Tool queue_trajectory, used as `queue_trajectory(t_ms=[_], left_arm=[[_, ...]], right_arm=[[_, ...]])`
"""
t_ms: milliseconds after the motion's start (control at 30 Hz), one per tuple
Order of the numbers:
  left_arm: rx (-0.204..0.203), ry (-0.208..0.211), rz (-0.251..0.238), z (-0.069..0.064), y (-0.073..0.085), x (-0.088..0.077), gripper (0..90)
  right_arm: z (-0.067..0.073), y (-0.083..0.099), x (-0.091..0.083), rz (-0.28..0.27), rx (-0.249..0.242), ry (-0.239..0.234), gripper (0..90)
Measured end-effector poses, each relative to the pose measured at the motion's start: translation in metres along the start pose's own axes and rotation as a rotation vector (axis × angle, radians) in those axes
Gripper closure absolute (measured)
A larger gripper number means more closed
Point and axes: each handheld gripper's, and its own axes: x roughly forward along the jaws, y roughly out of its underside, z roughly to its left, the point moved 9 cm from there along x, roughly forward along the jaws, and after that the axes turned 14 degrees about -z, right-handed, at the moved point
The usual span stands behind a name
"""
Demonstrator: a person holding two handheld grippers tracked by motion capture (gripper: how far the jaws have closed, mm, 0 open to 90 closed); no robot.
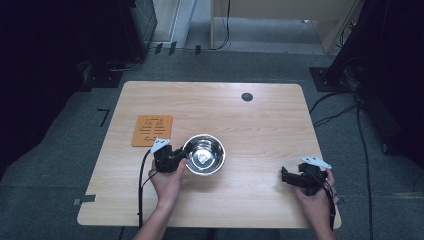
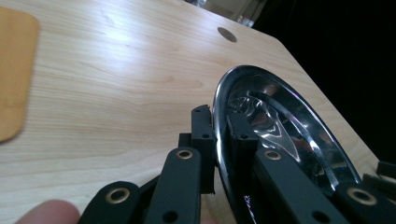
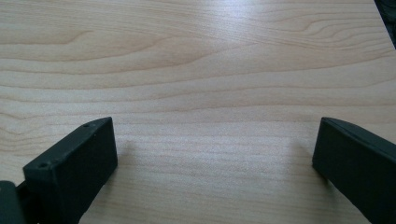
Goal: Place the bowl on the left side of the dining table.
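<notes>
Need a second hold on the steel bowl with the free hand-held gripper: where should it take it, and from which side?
Take the thin rim, one jaw inside the wall and one outside, as the left hand-held gripper already pinches the steel bowl on its left edge. Bring the open right hand-held gripper in from the bowl's right: that rim looks free, and the round wall likely offers no other purchase.

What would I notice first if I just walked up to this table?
Probably the shiny metal bowl in the middle of the wooden table, with the left tongs pinching its rim. Then the orange mat lying flat to the bowl's left, and the right tongs wide open near the table's right edge.
</notes>
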Motion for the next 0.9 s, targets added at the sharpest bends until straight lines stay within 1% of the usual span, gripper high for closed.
queue_trajectory(t_ms=[100, 167, 300, 433, 500, 667, 833, 900], left_arm=[[-0.015, -0.007, -0.011, 0.008, -0.006, -0.001, 84.7], [-0.007, -0.021, -0.022, 0.015, -0.010, -0.003, 84.7], [-0.013, -0.045, -0.037, 0.030, -0.018, -0.005, 84.7], [-0.030, -0.072, -0.063, 0.047, -0.028, -0.006, 84.7], [-0.053, -0.090, -0.072, 0.056, -0.031, -0.007, 84.7], [-0.088, -0.116, -0.088, 0.075, -0.037, -0.007, 84.7], [-0.108, -0.151, -0.102, 0.096, -0.041, -0.007, 84.7], [-0.110, -0.165, -0.114, 0.104, -0.044, -0.008, 84.7]], right_arm=[[0.000, 0.000, 0.000, 0.000, 0.000, 0.000, 0.0], [0.000, 0.000, 0.000, 0.000, 0.000, 0.000, 0.0], [0.000, 0.000, 0.000, 0.000, 0.000, 0.000, 0.0], [0.000, 0.000, 0.000, 0.000, 0.000, 0.000, 0.0], [0.000, 0.000, 0.000, 0.000, 0.000, 0.000, 0.0], [0.000, 0.000, 0.000, -0.001, 0.001, 0.002, 0.0], [-0.001, -0.001, 0.002, -0.001, 0.004, 0.008, 0.0], [-0.001, -0.001, 0.002, 0.000, 0.005, 0.009, 0.0]])
